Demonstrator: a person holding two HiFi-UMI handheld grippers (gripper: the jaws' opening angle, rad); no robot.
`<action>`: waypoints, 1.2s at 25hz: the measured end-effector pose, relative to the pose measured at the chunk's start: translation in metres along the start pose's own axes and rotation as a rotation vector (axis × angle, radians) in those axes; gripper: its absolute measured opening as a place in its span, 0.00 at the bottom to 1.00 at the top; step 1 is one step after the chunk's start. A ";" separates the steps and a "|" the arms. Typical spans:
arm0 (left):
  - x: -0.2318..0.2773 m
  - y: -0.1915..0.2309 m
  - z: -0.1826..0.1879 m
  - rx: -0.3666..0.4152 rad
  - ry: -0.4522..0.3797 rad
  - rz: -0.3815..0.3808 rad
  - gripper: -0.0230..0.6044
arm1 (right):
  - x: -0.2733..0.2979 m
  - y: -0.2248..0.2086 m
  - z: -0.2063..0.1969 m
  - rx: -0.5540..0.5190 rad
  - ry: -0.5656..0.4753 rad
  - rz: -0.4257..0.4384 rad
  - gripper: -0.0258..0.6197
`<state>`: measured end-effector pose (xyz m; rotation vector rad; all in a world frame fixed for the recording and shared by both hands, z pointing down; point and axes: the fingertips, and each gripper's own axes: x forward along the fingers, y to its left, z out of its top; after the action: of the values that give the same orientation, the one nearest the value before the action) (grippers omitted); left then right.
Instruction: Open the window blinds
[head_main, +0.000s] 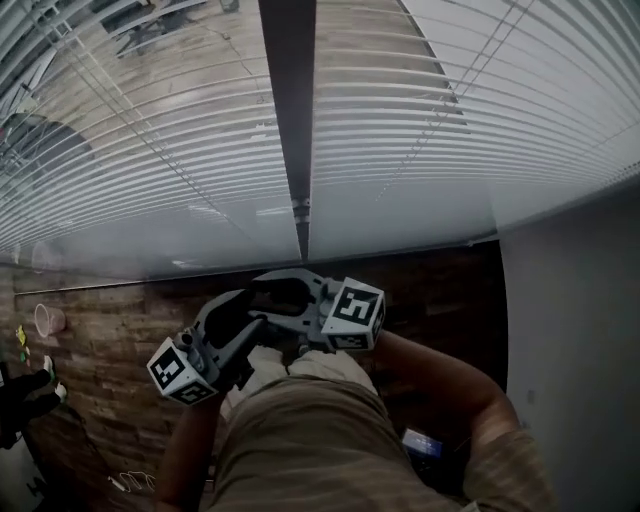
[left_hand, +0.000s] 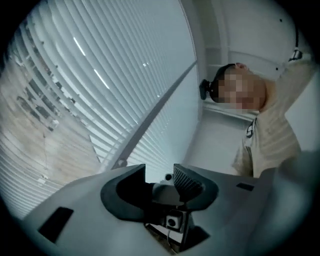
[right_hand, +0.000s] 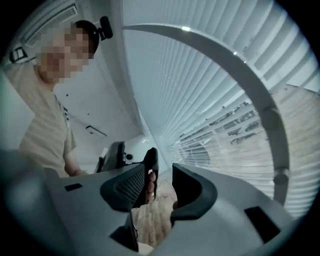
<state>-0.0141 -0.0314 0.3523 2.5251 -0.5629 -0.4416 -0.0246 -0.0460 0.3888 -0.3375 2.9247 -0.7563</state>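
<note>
Head view: left gripper (head_main: 232, 318) and right gripper (head_main: 280, 293), jaws spread, empty, apart from the blinds (head_main: 420, 130). Pinching slats (head_main: 150, 160) could bend them.

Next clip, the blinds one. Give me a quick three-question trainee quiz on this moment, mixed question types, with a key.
1. True or false: the left claw is clamped on a blind slat.
2. What stands between the two lowered blinds? A) a dark mullion B) a curtain C) a ladder
3. In one word, how do the right claw's jaws stand?
Key: 1 false, its jaws are apart and empty. 2 A. 3 apart, gripping nothing.
</note>
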 end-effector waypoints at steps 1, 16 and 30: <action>-0.008 0.013 0.002 0.002 -0.021 0.054 0.31 | -0.016 -0.013 0.004 0.040 -0.027 -0.048 0.31; -0.103 0.103 0.038 0.127 -0.049 0.401 0.06 | -0.121 -0.078 0.039 -0.331 0.094 -0.552 0.30; -0.188 0.022 0.057 0.178 0.032 0.273 0.06 | -0.062 0.011 0.033 -0.277 0.033 -0.631 0.27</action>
<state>-0.2060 0.0157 0.3545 2.5641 -0.9560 -0.2593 0.0387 -0.0372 0.3575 -1.3209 2.9551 -0.3946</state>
